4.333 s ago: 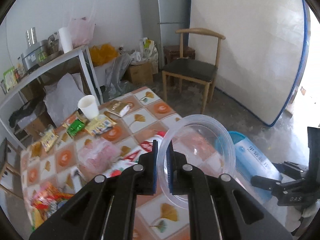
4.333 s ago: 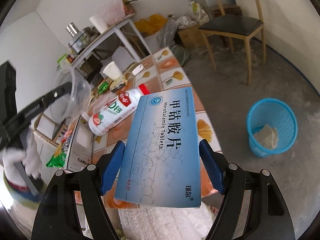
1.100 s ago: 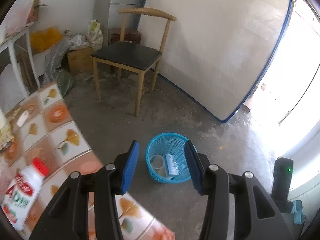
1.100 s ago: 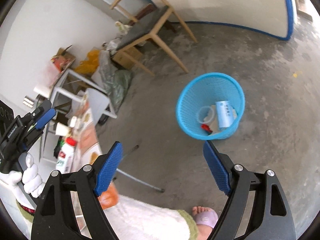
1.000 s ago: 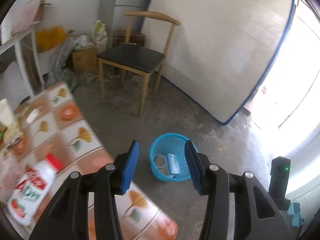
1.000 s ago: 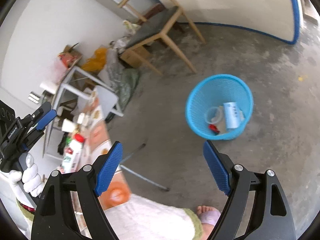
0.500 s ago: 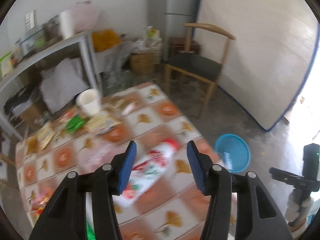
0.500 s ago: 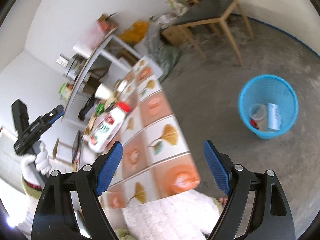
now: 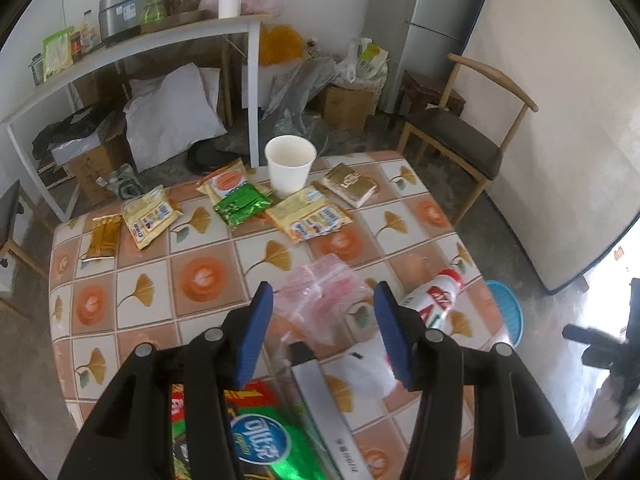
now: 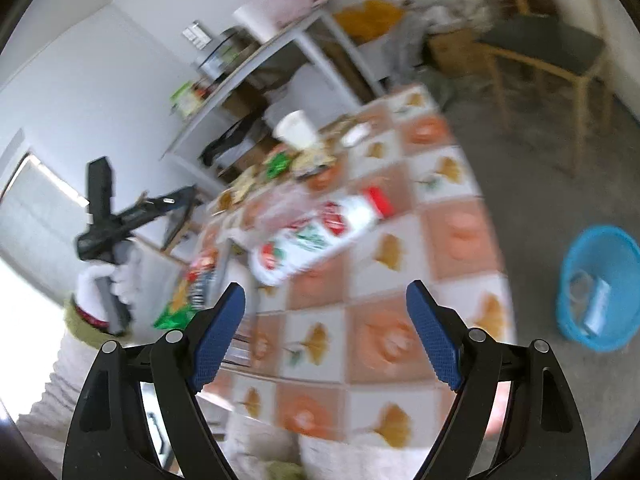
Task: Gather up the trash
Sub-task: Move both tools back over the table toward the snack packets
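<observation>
Readable text: little, mostly blurred or too small

Left wrist view: green packet (image 9: 256, 446) at the table's near edge has a blue oval logo with white characters, not legible. Gold packet (image 9: 352, 184) by the paper cup (image 9: 290, 164) carries lettering too small to read. Yoghurt bottle (image 9: 434, 300) label shows red and white print, unreadable. Right wrist view is motion-blurred; nothing can be read there.
</observation>
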`<act>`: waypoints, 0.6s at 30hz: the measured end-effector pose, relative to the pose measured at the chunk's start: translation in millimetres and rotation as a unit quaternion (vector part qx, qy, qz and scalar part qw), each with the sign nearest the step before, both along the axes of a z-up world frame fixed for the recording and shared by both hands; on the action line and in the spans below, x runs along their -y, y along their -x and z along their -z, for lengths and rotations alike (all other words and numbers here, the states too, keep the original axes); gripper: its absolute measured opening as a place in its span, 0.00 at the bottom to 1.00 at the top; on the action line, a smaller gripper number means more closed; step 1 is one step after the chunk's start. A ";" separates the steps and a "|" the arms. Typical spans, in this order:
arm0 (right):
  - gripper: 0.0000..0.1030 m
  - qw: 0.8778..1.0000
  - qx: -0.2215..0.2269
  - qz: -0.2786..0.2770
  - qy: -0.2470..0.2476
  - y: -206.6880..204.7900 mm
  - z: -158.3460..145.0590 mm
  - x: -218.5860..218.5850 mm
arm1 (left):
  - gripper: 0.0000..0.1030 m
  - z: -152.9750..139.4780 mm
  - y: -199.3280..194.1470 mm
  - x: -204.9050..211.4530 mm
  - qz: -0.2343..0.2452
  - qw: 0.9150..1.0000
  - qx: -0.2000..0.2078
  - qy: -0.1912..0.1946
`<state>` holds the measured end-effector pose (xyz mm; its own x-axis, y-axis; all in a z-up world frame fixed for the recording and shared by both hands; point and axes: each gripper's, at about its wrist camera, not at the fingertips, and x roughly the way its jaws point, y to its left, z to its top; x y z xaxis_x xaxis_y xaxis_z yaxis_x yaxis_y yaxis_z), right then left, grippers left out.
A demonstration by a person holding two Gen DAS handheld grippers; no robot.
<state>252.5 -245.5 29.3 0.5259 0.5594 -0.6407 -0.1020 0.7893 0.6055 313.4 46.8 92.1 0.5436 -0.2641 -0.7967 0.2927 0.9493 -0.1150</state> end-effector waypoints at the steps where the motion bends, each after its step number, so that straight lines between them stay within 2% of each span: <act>1: 0.77 1.000 -0.008 -0.017 -0.013 -16.0 -1.0 -10.7 | 0.49 2.3 -2.9 -2.7 0.001 1.000 -0.002 0.003; 3: 0.77 0.998 -0.035 -0.035 -0.028 -46.3 0.4 -28.3 | 0.49 8.2 -8.8 -6.6 0.001 1.000 -0.008 0.010; 8: 0.78 0.992 -0.071 -0.104 0.009 -131.4 9.9 -83.5 | 0.49 21.5 -28.8 -7.2 0.012 1.000 -0.016 0.004; 9: 0.79 0.989 -0.082 -0.123 0.015 -148.8 17.2 -94.8 | 0.49 23.5 -33.6 -6.7 0.014 1.000 -0.018 0.003; 14: 0.79 0.975 -0.164 -0.142 0.039 -213.2 71.1 -125.5 | 0.49 32.8 -63.7 -7.5 0.013 1.000 -0.025 0.000; 18: 0.78 0.962 -0.215 -0.160 0.057 -239.4 106.8 -141.8 | 0.49 45.1 -89.6 -12.6 0.000 0.999 -0.044 0.014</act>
<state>491.8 -103.7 -77.6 0.0111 0.5617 -0.8272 -0.1094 0.8230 0.5574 403.0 59.4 47.0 0.4724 -0.2872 -0.8333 0.2806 0.9452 -0.1667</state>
